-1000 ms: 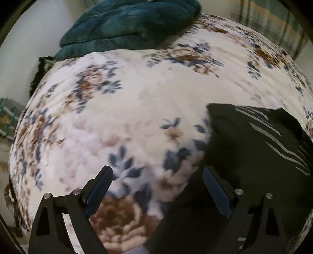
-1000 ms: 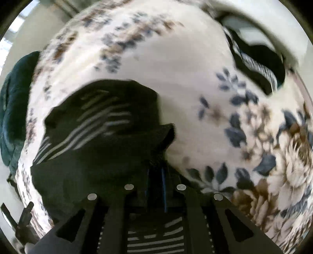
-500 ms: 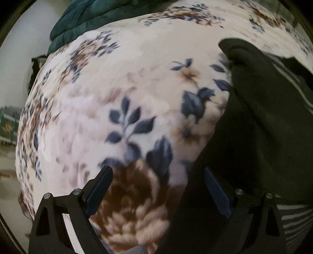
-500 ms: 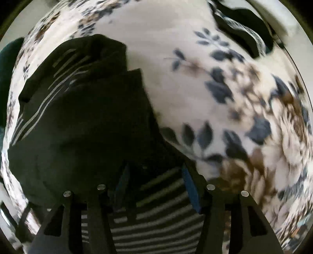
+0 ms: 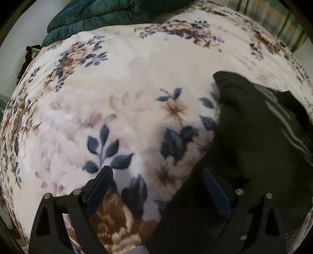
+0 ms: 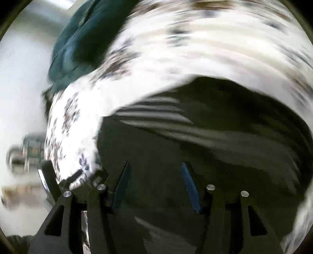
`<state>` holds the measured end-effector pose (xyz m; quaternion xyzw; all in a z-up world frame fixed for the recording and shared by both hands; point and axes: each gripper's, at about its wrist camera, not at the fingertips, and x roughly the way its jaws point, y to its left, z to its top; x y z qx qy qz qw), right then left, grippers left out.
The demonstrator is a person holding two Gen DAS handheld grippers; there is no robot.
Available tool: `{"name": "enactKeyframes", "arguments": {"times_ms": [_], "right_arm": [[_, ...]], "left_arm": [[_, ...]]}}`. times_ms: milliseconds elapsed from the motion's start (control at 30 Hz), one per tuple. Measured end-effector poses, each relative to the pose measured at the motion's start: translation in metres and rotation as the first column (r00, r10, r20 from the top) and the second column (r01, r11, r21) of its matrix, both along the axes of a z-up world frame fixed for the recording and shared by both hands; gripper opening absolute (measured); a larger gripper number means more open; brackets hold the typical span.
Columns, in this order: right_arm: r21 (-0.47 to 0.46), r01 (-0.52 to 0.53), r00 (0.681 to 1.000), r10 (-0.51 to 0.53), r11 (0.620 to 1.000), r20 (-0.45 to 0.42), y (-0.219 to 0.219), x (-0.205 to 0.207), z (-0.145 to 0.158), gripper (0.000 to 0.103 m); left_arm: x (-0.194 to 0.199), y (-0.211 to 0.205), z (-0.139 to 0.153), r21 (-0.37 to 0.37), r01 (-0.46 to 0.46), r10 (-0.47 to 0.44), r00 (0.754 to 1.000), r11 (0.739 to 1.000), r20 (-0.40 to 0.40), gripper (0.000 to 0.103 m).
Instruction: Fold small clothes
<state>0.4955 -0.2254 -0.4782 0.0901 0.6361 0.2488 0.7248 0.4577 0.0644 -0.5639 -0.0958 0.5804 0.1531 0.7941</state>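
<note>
Black striped garment (image 5: 260, 148) lies on floral blanket (image 5: 137, 82) of bed. Left tongs (image 5: 157, 187) spread wide over its edge; right tongs (image 6: 154, 185) spread above it, pinching nothing.

Floral blanket (image 5: 137, 82): thick, fuzzy plush cloth with a soft matt nap, printed in cream, brown and blue. Dark garment (image 5: 254, 136): matt knit cloth, black with pale woven stripes, limp and creased. Teal quilt (image 5: 109, 13): stitched padded fabric with a faint sheen. Left gripper (image 5: 156, 185): matt black plastic frame, smooth blue pads (image 5: 97, 187), bright metal screw heads. Right gripper (image 6: 154, 183): the same finish.
</note>
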Motion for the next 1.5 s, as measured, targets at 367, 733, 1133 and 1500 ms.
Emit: {"name": "enactKeyframes", "arguments": {"times_ms": [367,733,1133,1500], "right_arm": [[-0.024,-0.241,0.970,0.240,0.970,-0.038,0.096,0.046,-0.055,0.003],[-0.041,-0.007,1.000,0.007,0.999,0.012,0.049,0.076,-0.028,0.002],[-0.060,0.299,0.954,-0.298,0.952,0.024,-0.081,0.015,0.025,0.060],[-0.272,0.578,0.799,-0.601,0.769,-0.004,-0.290,-0.097,-0.007,0.060]], "left_arm": [[-0.017,0.012,-0.023,-0.022,-0.050,0.050,0.999,0.999,-0.010,0.094],[-0.013,0.016,-0.028,-0.026,-0.057,0.056,0.998,0.998,-0.019,0.094],[-0.013,0.013,0.038,0.033,0.041,-0.043,0.996,0.999,0.077,0.094],[0.048,-0.040,0.036,0.108,0.161,-0.171,0.981,0.981,0.090,0.094]]}}
